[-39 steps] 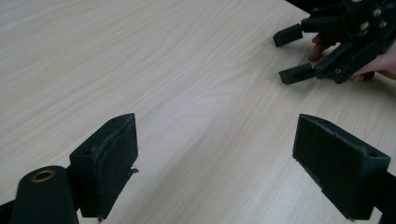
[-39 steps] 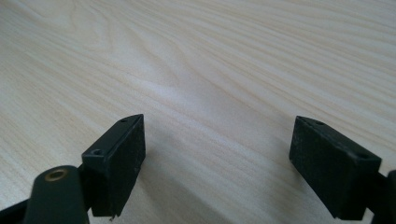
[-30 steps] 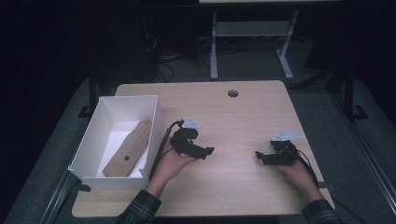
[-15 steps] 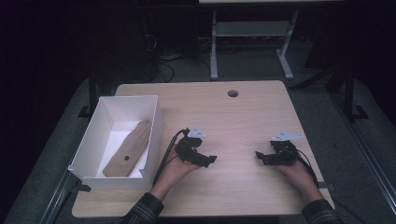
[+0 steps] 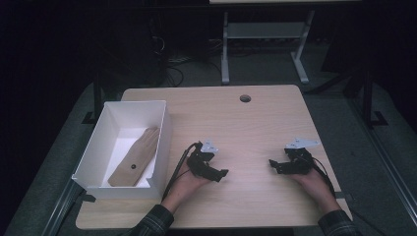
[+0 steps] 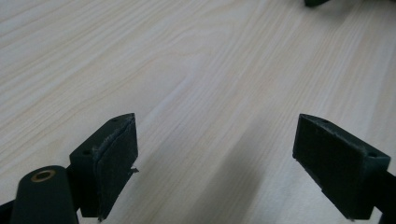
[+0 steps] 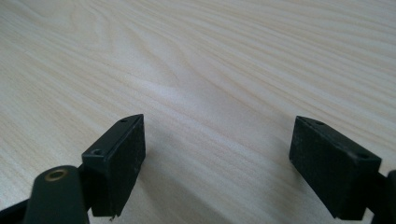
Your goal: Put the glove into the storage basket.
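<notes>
My left gripper (image 5: 219, 174) rests low over the light wooden table (image 5: 246, 128), left of centre, with its jaws pointing right. Its own view shows the left gripper (image 6: 215, 154) open wide over bare wood. My right gripper (image 5: 273, 165) sits at the right of the table and faces left toward the other one. It is also open (image 7: 217, 154), with nothing between its pads. A tan glove-shaped cloth (image 5: 137, 155) with a dark dot lies flat inside a white box (image 5: 135, 103) at the table's left side.
A round cable hole (image 5: 245, 98) is near the table's far edge. A dark bit of the other gripper (image 6: 320, 2) shows at the top of the left gripper view. Beyond the table stand a metal desk frame (image 5: 226, 54) and cables on the dark floor.
My left gripper has moved away from the box, toward the near edge and a little right. The right gripper has stayed put. Both remain open.
</notes>
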`<state>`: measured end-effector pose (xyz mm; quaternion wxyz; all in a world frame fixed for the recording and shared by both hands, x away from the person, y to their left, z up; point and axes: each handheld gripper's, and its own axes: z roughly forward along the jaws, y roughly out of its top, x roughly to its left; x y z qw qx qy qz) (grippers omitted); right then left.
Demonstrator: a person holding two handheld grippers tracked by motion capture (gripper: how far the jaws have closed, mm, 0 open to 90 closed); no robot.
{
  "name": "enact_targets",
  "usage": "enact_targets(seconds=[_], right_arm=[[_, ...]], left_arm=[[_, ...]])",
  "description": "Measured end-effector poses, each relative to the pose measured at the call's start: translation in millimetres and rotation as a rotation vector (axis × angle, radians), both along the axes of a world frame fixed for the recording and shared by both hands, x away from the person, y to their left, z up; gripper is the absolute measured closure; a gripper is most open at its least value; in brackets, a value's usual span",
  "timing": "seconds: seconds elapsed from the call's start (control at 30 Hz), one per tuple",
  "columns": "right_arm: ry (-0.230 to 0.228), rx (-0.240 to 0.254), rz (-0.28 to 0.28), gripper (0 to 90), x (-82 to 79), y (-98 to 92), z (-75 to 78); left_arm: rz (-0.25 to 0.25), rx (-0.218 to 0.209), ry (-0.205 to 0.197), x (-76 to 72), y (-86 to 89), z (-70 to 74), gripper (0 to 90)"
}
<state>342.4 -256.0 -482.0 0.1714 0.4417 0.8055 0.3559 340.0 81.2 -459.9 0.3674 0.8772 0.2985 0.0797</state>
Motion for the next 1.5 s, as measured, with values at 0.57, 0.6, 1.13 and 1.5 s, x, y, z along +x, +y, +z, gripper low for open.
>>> enact_targets(seconds=[0.57, 0.6, 1.13, 1.5], right_arm=[[-0.003, -0.001, 0.007, 18.0, 0.2, 0.1, -0.1], [-0.003, -0.001, 0.007, 18.0, 0.2, 0.1, -0.1], [-0.009, -0.003, 0.016, 18.0, 0.6, 1.6, -0.3], [-0.009, 0.002, 0.011, 17.9, -0.7, 1.5, -0.4]], left_arm=[[-0.026, 0.020, -0.084, -5.4, 0.3, -18.7, 12.2], [-0.026, 0.020, -0.084, -5.5, 0.3, -18.7, 12.2], [-0.060, 0.015, -0.083, -7.3, 0.4, -19.0, 12.4], [-0.063, 0.016, -0.084, -7.4, 0.5, -19.0, 12.4]])
